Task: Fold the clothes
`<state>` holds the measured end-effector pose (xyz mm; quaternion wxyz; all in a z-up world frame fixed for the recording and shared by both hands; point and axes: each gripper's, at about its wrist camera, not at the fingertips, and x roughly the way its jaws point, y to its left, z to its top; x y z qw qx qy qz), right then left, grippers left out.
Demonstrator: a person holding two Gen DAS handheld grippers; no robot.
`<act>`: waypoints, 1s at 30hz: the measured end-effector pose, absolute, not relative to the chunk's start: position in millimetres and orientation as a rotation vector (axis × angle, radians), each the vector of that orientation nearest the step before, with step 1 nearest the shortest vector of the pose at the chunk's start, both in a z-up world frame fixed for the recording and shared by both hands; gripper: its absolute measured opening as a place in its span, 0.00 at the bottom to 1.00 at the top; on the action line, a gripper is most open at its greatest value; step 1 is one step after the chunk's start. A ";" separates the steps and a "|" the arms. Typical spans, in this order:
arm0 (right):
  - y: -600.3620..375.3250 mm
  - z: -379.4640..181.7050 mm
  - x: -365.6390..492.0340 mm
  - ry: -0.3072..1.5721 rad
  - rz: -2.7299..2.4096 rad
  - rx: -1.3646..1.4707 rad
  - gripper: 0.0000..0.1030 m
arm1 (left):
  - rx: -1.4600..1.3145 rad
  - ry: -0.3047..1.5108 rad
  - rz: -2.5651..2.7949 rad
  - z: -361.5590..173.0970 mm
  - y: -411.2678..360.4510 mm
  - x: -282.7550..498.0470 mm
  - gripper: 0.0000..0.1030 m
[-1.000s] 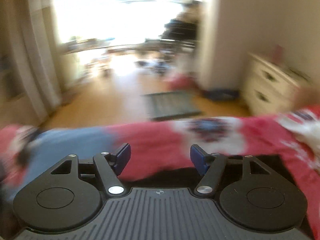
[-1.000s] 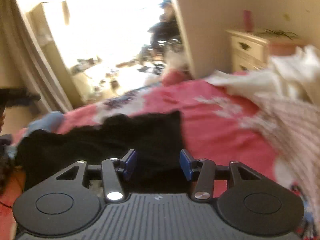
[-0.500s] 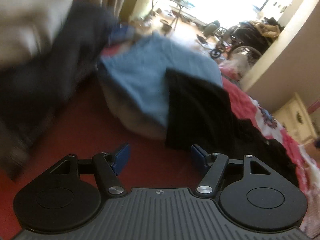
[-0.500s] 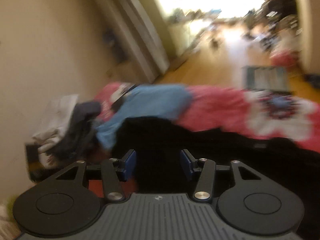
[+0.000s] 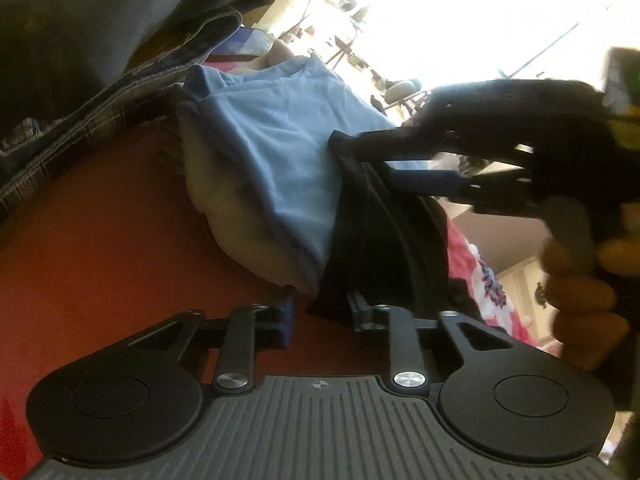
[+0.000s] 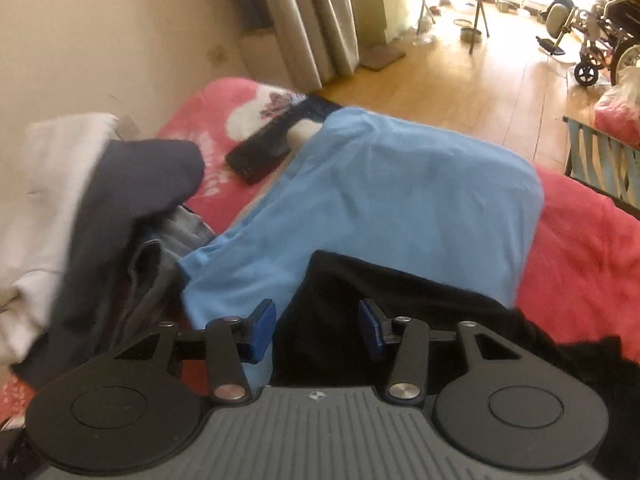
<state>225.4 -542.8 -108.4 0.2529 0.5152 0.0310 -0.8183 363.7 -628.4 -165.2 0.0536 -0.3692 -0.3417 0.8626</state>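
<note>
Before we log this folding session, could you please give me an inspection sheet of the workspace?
Surface: bed with red patterned cover.
Job's things: black garment lying partly over a blue T-shirt.
Clutter: pile of dark and white clothes at left; dark flat object behind.
Grippers: left gripper and right gripper, jaws open at the black garment's edge.
Cables: nothing seen.
Surroundings: wooden floor, curtains, wheelchair.

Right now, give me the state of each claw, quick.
Left claw: open, a corner of the black garment between its fingers, not clamped.
Right claw: open, fingers either side of the black garment's edge, not gripping.
</note>
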 end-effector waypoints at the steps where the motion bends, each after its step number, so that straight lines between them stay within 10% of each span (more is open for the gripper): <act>1: -545.6 -112.0 224.2 0.109 -2.231 1.407 0.43 | -1.112 -1.026 2.627 -164.7 -627.9 364.3 0.12; 7: -538.5 -114.2 224.6 0.075 -2.249 1.375 0.06 | -1.039 -0.893 2.714 -151.6 -617.4 373.8 0.07; 30: -335.8 -88.9 265.9 -0.636 -2.275 1.019 0.05 | -0.748 -0.275 2.647 -110.4 -499.7 391.4 0.03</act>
